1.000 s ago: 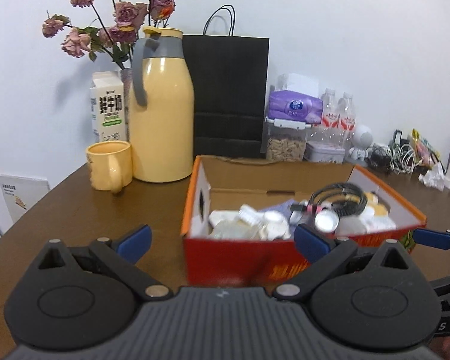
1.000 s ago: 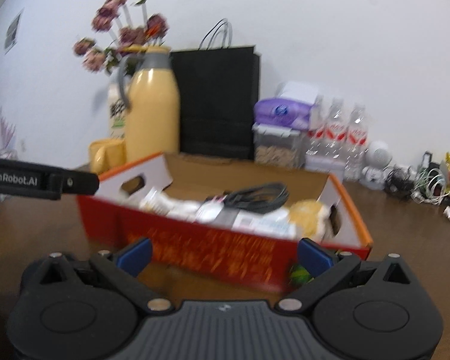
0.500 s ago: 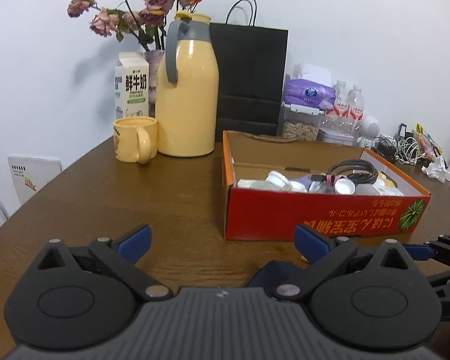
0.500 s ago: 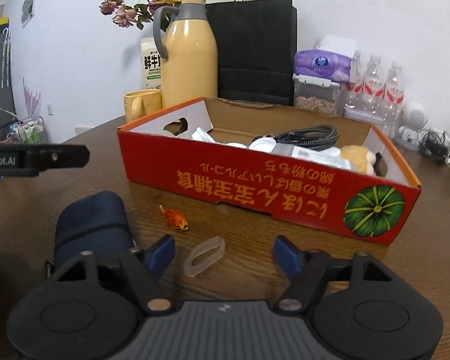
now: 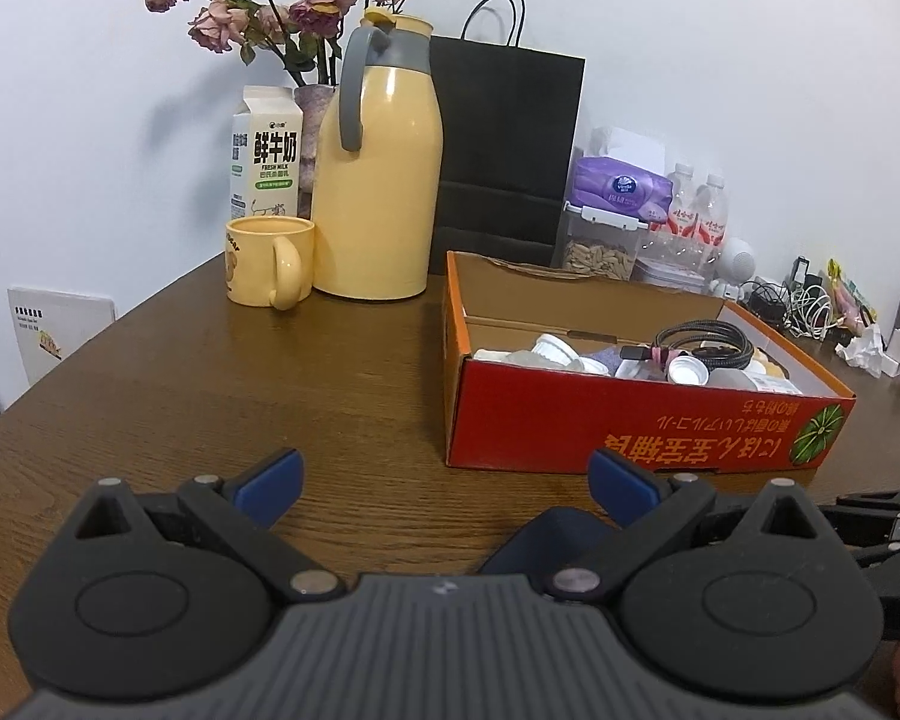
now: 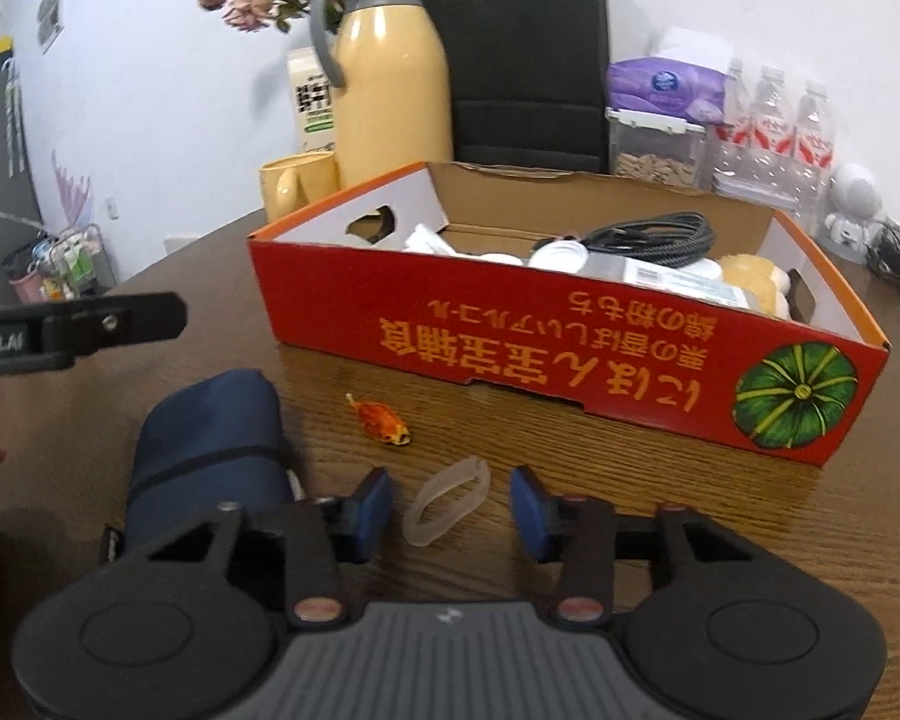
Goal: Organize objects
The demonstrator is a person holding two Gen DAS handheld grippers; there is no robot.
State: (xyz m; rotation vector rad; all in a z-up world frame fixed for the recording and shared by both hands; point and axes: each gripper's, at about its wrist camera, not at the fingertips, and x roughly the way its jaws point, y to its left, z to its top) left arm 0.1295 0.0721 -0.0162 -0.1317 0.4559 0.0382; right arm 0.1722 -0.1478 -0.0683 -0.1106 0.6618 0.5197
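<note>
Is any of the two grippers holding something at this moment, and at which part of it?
Nothing is held. The left gripper stands open over bare table. The right gripper is closing around the translucent band, but its pads do not touch it yet.

Both grippers have drawn back from the red cardboard box (image 6: 564, 336) and sunk toward the table's near edge. The right gripper (image 6: 450, 504) has tipped down over a translucent band (image 6: 447, 501) on the wood; its jaws are closing around it without touching yet.
</note>
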